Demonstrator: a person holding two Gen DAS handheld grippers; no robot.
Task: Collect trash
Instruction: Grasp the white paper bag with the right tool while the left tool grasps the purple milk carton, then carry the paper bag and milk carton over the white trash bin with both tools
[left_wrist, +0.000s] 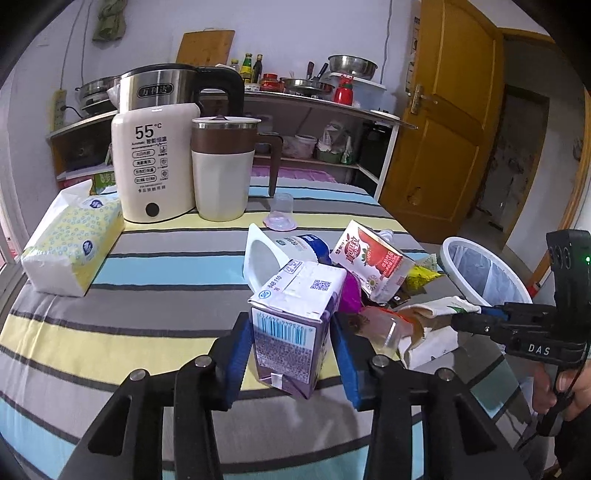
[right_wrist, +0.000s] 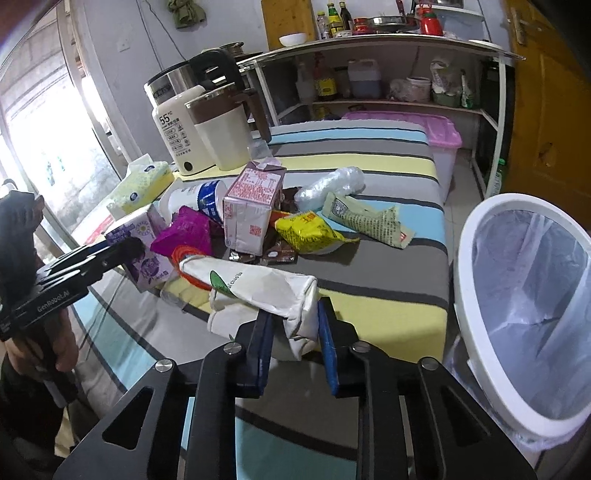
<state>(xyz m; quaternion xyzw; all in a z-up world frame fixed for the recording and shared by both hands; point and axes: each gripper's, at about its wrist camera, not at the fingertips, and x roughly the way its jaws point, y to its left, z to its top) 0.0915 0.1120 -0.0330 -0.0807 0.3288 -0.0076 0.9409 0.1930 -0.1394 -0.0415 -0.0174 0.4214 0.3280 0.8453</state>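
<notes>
My left gripper (left_wrist: 291, 332) is shut on a purple milk carton (left_wrist: 295, 325), which stands on the striped tablecloth; it also shows in the right wrist view (right_wrist: 142, 251). My right gripper (right_wrist: 295, 332) is shut on the end of a crumpled white paper bag (right_wrist: 258, 291), also seen in the left wrist view (left_wrist: 432, 325). Beyond lie a red juice carton (left_wrist: 373, 258), a pink carton (right_wrist: 251, 206), a yellow wrapper (right_wrist: 306, 230), a magenta packet (right_wrist: 184, 232) and a white bottle (left_wrist: 280, 254). A white bin (right_wrist: 524, 306) with a plastic liner stands right of the table.
A kettle (left_wrist: 155, 162), a lidded mug (left_wrist: 221, 170) and a tissue pack (left_wrist: 70, 243) stand at the table's far left. A crushed clear bottle (right_wrist: 332, 188) and a green wrapper (right_wrist: 369, 221) lie behind. Shelves (right_wrist: 388, 74) and an orange door (left_wrist: 447, 122) are beyond.
</notes>
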